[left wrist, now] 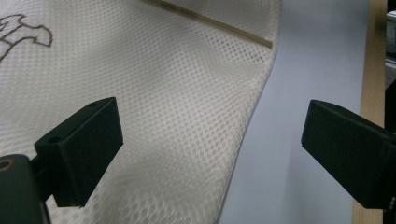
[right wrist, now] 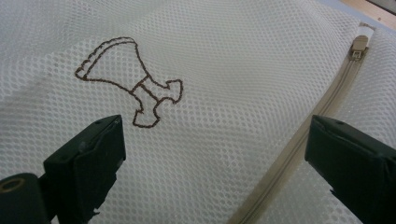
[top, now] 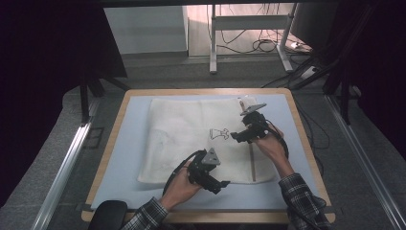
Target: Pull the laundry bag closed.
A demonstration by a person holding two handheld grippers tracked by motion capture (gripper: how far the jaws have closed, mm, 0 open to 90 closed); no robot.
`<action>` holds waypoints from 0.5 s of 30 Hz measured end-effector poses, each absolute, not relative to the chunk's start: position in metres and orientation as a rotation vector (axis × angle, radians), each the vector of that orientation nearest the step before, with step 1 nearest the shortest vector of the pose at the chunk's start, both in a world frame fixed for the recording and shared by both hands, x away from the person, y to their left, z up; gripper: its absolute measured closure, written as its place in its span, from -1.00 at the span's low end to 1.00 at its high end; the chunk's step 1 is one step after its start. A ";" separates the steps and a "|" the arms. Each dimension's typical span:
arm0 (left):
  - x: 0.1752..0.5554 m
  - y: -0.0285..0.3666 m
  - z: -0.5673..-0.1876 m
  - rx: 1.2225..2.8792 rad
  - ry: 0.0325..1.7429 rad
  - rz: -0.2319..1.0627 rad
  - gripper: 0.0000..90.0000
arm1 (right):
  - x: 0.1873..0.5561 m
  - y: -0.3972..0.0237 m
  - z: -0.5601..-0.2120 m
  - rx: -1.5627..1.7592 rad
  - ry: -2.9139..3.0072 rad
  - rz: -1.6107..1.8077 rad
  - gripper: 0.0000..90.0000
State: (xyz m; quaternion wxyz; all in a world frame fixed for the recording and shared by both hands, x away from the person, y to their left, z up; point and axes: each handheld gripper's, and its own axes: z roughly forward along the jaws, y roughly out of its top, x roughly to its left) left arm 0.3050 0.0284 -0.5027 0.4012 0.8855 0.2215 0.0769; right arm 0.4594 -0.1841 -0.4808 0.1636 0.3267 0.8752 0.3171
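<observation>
The worktop (top: 119,158), pale blue with a wooden rim, carries a white mesh laundry bag (top: 191,139) laid flat across its middle, reaching from the far edge almost to the near one. A beige zip (right wrist: 299,154) runs along the bag's right side, with its puller (right wrist: 360,44) at the far end, and a small brown embroidered dress outline (right wrist: 135,84) sits near the bag's centre.

The left tongs (top: 221,185) hover at the bag's near right corner – in the left gripper view the jaws stand wide apart, one over the mesh and the other over the bare blue mat, so the bag's curved edge (left wrist: 252,121) lies between them with nothing pinched. The near end of the zip shows just beyond that corner.

The right tongs (top: 238,136) are over the middle of the bag, just right of the embroidered motif and left of the zip. In the right gripper view the jaws are spread wide as well – the motif lies near one jaw, the zip passes close by the other, and plain mesh fills the gap, not gripped
</observation>
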 end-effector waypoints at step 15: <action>0.301 0.046 -0.506 2.240 0.593 0.235 -0.88 | 0.438 -0.190 -0.481 0.890 2.502 0.900 -0.96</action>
